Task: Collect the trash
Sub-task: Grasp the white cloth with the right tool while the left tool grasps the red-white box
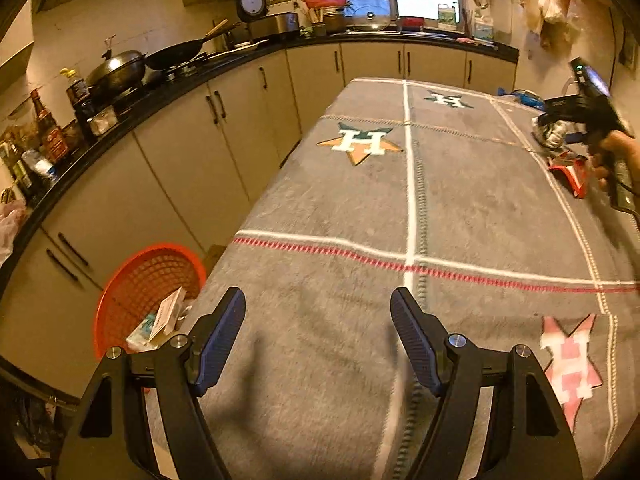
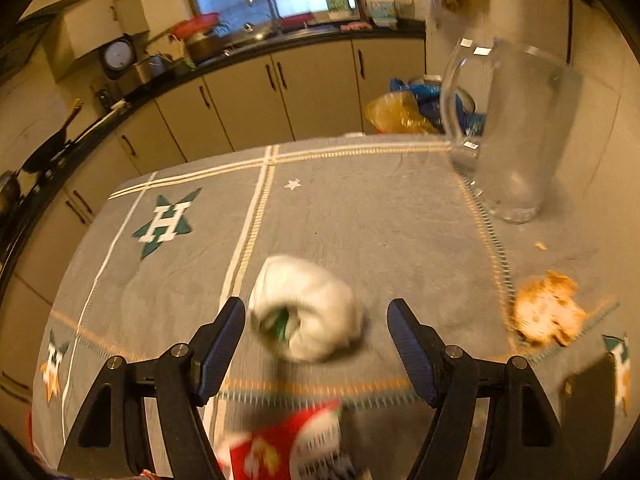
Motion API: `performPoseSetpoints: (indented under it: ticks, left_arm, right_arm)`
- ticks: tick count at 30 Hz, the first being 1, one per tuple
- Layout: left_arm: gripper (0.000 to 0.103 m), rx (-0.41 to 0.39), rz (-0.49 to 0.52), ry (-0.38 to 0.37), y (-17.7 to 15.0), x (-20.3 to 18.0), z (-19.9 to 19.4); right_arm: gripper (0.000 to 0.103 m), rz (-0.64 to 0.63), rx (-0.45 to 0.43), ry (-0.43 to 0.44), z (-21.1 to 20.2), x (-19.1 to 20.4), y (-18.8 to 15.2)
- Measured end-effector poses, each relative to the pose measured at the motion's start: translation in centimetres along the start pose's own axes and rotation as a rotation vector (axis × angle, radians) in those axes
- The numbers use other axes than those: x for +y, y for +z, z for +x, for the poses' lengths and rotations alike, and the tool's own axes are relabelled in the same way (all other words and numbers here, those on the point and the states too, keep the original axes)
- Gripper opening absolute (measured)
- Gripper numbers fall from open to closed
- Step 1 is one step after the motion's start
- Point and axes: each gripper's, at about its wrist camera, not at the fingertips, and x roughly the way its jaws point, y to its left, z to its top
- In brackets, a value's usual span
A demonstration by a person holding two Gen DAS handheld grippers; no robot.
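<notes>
My left gripper [image 1: 318, 296] hangs open over the grey cloth of the table [image 1: 360, 200], with nothing between its fingers. An orange basket [image 1: 148, 280] holding some packaging stands on the floor beside the table's left edge. In the right wrist view my right gripper [image 2: 316, 303] is open above a crumpled white bag [image 2: 320, 292] that lies between and just ahead of its fingertips, untouched. A red snack packet [image 2: 280, 444] lies under the gripper's base. An orange-brown crumbly scrap [image 2: 546, 308] sits to the right. The left wrist view shows the right gripper [image 1: 592, 120] held in a hand at the far right.
A clear glass pitcher [image 2: 508, 128] stands at the table's far right corner, with yellow and blue plastic bags [image 2: 396, 114] behind it. A dark flat object [image 2: 592, 392] lies near the right edge. Kitchen cabinets and a cluttered counter [image 1: 180, 80] run along the left and back.
</notes>
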Motion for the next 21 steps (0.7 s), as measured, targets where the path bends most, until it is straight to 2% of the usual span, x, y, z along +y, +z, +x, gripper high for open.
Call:
performPoseSetpoints:
  ticks: [1,2,6,11,14,17,19,21]
  left_arm:
    - [0.074,-0.003,0.008,-0.005,0.2,-0.3,0.0]
    - [0.074,-0.005,0.017,-0.009,0.2,-0.6,-0.1]
    - [0.074,-0.013,0.070,-0.028,1.0,-2.5,-0.4]
    - [0.074,-0.022,0.144,-0.112,2.8,-6.3,-1.3]
    - [0.074,-0.059,0.226,-0.135,4.1,-9.7,-2.1]
    - [0.074,-0.080,0.322,-0.163,5.3,-13.6,-2.0]
    - [0.074,-0.076,0.380,-0.198,6.2,-16.1,-1.4]
    - [0.074,-0.034,0.425,-0.242,7.2,-18.9,-0.1]
  right_arm:
    - [0.069,0.009,0.031,0.032,0.6,-0.1,0.1]
    - [0.050,0.013,0.052,0.056,0.9,-0.2,0.1]
    - [0.036,0.018,0.031,0.076,-0.7,-1.2,-0.7]
    - [0.035,0.082,-0.083,0.091,-6.0,-4.2,-2.4]
    - [0.035,0.114,-0.133,0.127,-9.6,-5.8,-4.6]
    - [0.035,0.179,-0.167,0.178,-12.7,-7.7,-8.2]
    - [0.035,0.218,-0.177,0.218,-13.5,-8.2,-10.1]
    - [0.035,0.245,-0.188,0.241,-14.0,-8.8,-11.8]
